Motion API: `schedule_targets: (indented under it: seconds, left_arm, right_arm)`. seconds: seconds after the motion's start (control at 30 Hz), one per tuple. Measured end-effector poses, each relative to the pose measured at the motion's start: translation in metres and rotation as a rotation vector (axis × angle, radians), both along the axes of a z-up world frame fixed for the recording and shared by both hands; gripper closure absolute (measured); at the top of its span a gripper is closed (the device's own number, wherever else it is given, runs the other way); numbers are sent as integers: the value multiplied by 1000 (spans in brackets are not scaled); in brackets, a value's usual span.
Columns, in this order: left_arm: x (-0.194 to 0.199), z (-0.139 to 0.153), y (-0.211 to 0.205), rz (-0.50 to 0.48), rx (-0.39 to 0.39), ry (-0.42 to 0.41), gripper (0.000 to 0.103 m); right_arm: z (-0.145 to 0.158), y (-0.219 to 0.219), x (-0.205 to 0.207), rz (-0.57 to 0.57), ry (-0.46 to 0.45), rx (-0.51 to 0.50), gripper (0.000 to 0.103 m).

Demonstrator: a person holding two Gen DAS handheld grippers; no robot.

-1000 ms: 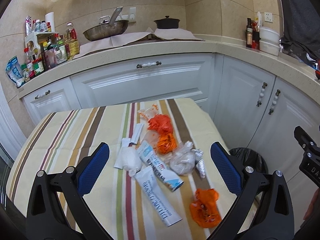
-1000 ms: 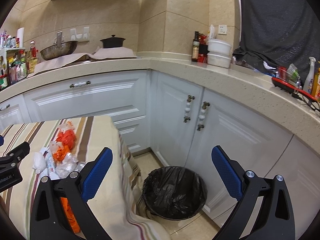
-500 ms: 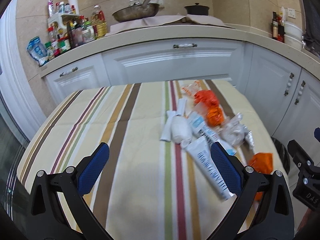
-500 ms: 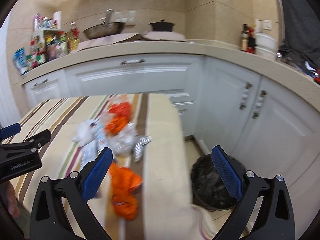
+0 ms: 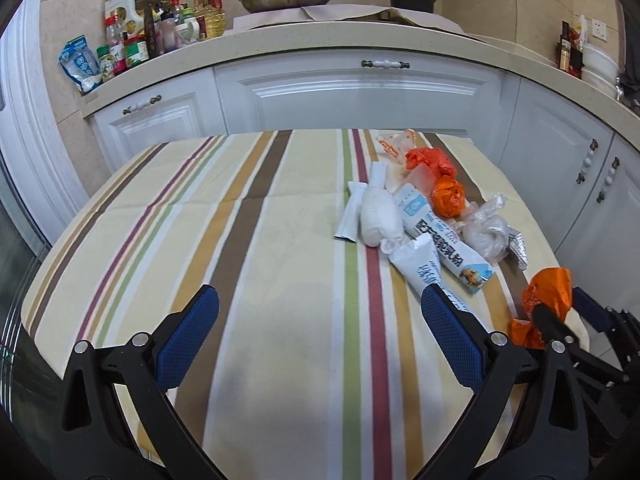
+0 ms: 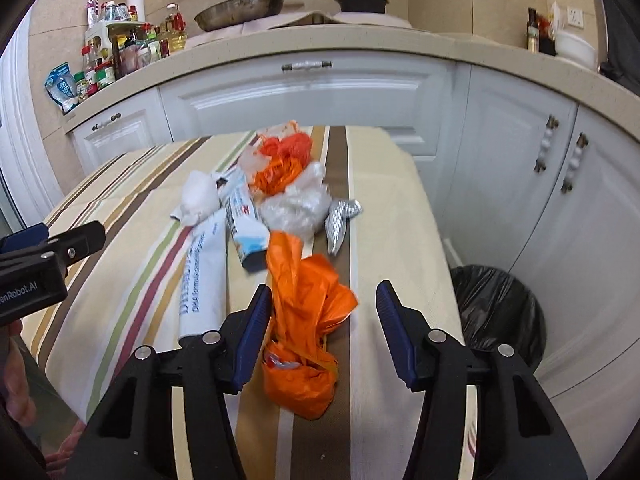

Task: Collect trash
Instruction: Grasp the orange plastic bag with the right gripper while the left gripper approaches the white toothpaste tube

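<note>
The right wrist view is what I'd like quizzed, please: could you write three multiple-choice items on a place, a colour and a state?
1. Where is the bin?
A. On the table
B. On the floor right of the table
C. On the counter

2. What colour is the bag nearest the right gripper?
A. Orange
B. Green
C. Black

3. How is the right gripper?
A. Shut on the bag
B. Open, fingers either side of the bag
C. Shut on a tube

Answers:
1 B, it stands below the table edge by the cabinets.
2 A, the crumpled plastic is bright orange.
3 B, a wide gap shows between the blue pads.
</note>
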State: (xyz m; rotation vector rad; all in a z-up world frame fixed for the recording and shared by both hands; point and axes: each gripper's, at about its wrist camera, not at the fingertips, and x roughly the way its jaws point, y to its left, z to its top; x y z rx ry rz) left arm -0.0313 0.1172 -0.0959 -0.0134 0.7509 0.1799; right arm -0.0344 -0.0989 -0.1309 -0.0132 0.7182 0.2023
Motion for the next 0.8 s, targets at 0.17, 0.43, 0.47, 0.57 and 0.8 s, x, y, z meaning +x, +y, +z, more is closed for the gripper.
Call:
schedule_targets:
  seconds: [0.17,0.43,0.47,0.57,0.8]
  left_arm:
    - [4,-3,-14,-25,-6,2,4]
    - [12,-16,-40,-63,-34,43,4]
    - [13,-18,-44,-65,-36,51,4]
    - [17,-25,-55,-59,-28,66,4]
    - [23,-39,-79,-44,40,89,6]
  right_arm:
    - [-1,-1,-2,38,3,36,63]
    - [8,-19,-8,11,-20,36,77]
    - [9,-24,-10,2,-26,36,77]
    - [11,-37,-14,-21,-45,34,77]
    - [18,-62,-18,-67,-79,35,77]
